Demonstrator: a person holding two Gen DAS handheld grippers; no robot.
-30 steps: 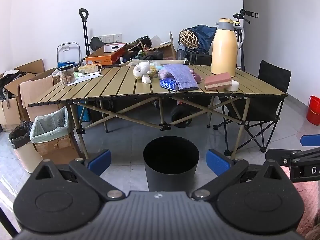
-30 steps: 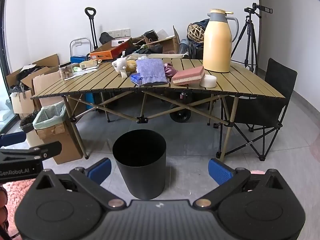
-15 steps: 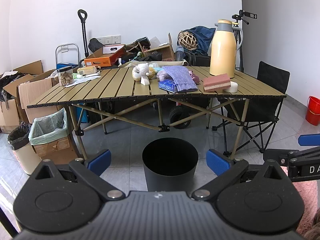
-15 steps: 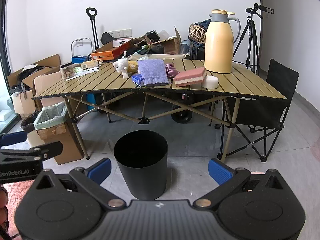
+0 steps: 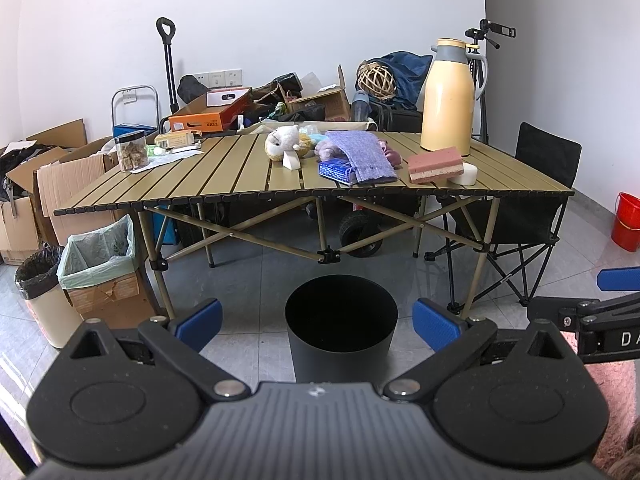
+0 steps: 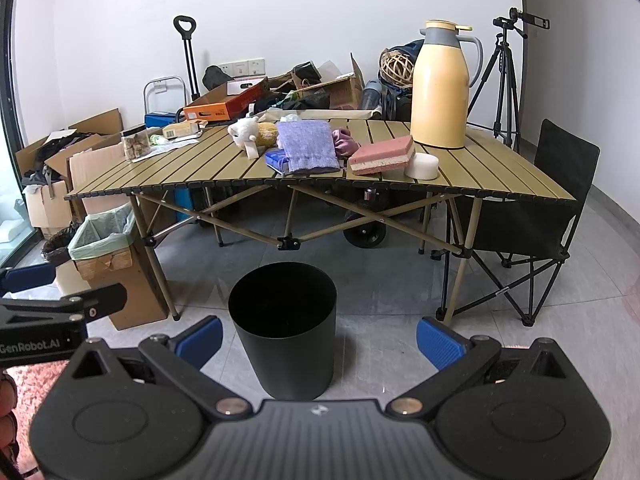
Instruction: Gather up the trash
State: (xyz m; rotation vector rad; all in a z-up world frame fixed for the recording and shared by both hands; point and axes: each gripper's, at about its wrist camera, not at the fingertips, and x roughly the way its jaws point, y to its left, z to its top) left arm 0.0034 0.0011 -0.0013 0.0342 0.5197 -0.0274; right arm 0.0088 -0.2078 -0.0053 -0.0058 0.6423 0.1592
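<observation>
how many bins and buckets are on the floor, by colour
black bin: 1
box bin with green liner: 1
cream bin with black liner: 1
red bucket: 1
total: 4

The slatted folding table (image 5: pixel 224 176) carries a thermos (image 5: pixel 447 96), sponge (image 5: pixel 434 164), purple cloth (image 5: pixel 362 156) and, seemingly, plush toys (image 5: pixel 284 142).

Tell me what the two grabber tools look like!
Both look alike: the left tool and right tool have black bodies with round side discs, ribbed grey middles, silver screws and blue fingertips. White lettering marks their sides. A fuzzy pink sleeve shows beside them.
</observation>
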